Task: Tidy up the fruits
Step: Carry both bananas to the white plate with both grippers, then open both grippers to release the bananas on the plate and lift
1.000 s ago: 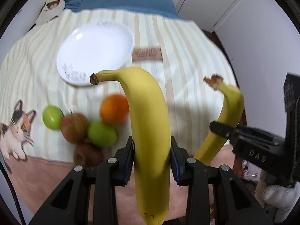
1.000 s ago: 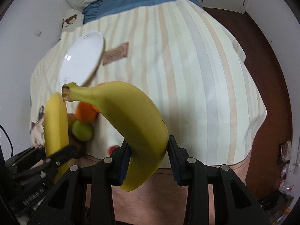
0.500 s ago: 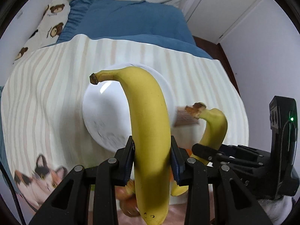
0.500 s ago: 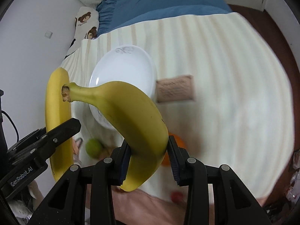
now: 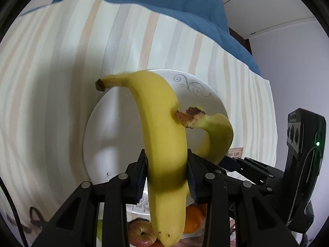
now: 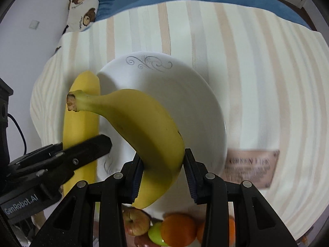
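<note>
1. Two bananas, one per gripper, both held above the white plate [image 6: 197,94] on the striped bedcover [image 6: 257,82].
2. Left gripper [image 5: 166,177]: jaws clamped on the straighter banana [image 5: 160,135], stem pointing up-left, lower tip hanging below the fingers.
3. Right gripper [image 6: 162,177]: jaws clamped on the curved banana [image 6: 144,131], stem toward the left; in the left wrist view its stem end sits right next to the left banana.
4. Loose fruit near the plate's closer edge: red apple [image 6: 136,221], green apple [image 6: 155,234], orange [image 6: 177,229].
5. Brown label patch [image 6: 249,167] just right of the plate.
</note>
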{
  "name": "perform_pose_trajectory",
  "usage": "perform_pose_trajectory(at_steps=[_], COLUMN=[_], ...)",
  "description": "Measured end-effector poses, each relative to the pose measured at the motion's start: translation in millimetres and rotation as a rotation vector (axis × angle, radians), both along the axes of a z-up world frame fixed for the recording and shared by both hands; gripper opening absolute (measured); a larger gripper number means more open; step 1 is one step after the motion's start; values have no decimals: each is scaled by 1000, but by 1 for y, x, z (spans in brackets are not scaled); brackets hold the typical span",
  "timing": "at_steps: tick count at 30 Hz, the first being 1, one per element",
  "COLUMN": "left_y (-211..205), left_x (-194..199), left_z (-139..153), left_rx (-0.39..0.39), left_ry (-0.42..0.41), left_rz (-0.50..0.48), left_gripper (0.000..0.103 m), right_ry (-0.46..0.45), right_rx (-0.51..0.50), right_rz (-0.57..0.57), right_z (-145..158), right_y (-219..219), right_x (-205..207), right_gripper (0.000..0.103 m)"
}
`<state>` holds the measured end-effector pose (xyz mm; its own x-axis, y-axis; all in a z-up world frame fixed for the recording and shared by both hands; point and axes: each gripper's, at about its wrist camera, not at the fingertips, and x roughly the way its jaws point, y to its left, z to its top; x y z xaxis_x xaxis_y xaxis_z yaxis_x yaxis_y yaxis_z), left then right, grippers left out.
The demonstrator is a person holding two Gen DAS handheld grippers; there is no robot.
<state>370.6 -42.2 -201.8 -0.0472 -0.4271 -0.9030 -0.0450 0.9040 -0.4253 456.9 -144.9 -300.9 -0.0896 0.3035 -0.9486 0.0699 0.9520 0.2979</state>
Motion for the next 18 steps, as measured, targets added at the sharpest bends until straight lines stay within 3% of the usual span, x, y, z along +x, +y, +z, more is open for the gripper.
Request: perform_pose_trajectory(at_steps=[6,9,14,16,18], left_y=[9,12,18,19,21], left_x=[0,-3,-8,-9,-12], left_z=[-10,-14,5,15,24], left_rx=[-42,-9,60,83,114], left_ry=[32,38,-16,-37,-68], left_rz=[35,48,45,31,23], left_gripper=[32,33,35,42,61], right_ry=[45,70,80,72,54], right_rx=[25,28,66,61,54], right_rz=[23,27,-14,-23,-29], right_z=[-15,-24,-30,-26,-17], right_y=[4,4,2,0,-1], right_x=[13,18,26,24,20], right_gripper=[42,46,83,88,91])
